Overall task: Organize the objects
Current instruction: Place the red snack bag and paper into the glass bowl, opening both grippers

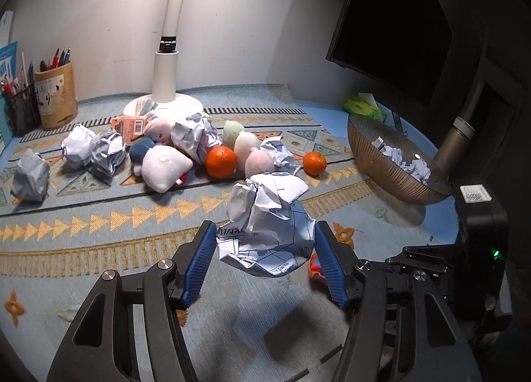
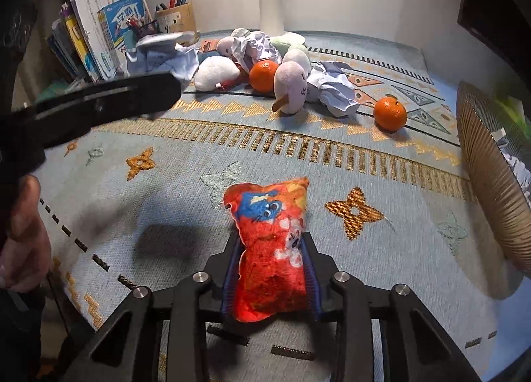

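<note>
My left gripper (image 1: 265, 232) is shut on a crumpled paper ball (image 1: 268, 226) and holds it above the patterned mat. My right gripper (image 2: 270, 239) is shut on a red plush toy (image 2: 270, 249) with a blue face, low over the mat. A pile of plush toys (image 1: 166, 162), paper balls (image 1: 93, 149) and an orange (image 1: 220, 161) lies at the back of the mat. A second orange (image 1: 314, 163) sits apart to the right. A ribbed brown bowl (image 1: 375, 162) at the right holds crumpled paper. The left gripper's body (image 2: 99, 99) crosses the right wrist view.
A white lamp base (image 1: 164, 89) stands behind the pile. Pen holders (image 1: 56, 96) and books (image 2: 99, 26) are at the back left. A dark monitor (image 1: 391, 26) hangs at the right, with a green tissue pack (image 1: 361, 106) below it.
</note>
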The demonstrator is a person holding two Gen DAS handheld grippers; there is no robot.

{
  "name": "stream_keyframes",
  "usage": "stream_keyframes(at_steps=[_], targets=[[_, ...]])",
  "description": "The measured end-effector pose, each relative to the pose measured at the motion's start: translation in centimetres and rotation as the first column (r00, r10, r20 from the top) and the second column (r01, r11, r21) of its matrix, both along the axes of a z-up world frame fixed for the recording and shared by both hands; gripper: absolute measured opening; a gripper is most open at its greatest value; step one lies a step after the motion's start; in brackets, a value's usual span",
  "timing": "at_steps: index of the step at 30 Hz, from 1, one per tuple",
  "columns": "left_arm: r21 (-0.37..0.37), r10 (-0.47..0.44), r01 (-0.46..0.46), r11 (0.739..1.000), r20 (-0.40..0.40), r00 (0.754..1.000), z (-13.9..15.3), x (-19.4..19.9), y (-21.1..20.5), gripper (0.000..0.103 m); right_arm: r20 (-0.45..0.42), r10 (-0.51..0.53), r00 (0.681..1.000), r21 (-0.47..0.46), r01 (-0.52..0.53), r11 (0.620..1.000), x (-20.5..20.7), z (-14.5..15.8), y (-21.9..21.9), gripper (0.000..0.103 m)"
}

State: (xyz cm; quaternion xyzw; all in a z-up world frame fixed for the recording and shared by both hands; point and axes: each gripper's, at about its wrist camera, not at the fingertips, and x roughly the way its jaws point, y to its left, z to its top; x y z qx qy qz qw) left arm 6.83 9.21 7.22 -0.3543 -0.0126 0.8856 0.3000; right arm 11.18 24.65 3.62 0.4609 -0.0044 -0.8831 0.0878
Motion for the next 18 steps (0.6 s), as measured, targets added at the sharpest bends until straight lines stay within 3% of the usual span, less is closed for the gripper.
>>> stream_keyframes(at_steps=[4,8,11,13,16,18], targets=[[-0.007,-0.038,0.038,0.999,-0.034,0.999,1.6,0.5,1.4,0.058,-0.069,-0.058,0.996,-0.16,0.047,0.986,1.3,3.3,2.9,0.028],[0.039,-0.083,0.086,0.996,-0.063,0.995,4.5,-0.3,4.1,0.058,-0.199,-0.185,0.962,-0.174,0.151,0.973,3.2,8.7,7.3,0.028],[0.071,-0.128,0.134,0.989,-0.08,0.989,6.7,-1.4,7.8,0.058,-0.308,-0.295,0.905,-0.16,0.256,0.953,4.6,12.7,11.6,0.028],[0.078,-0.17,0.179,0.981,-0.101,0.98,7.8,-1.8,11.1,0.058,-0.373,-0.384,0.845,-0.165,0.347,0.923,5.4,14.7,14.6,0.028],[0.055,-0.226,0.233,0.971,-0.11,0.968,8.3,-2.2,16.4,0.058,-0.385,-0.533,0.753,-0.198,0.496,0.845,5.4,15.7,19.4,0.028],[0.052,-0.251,0.256,0.965,-0.098,0.963,8.0,-2.9,19.4,0.058,-0.354,-0.597,0.72,-0.226,0.554,0.801,4.9,15.2,22.0,0.028]])
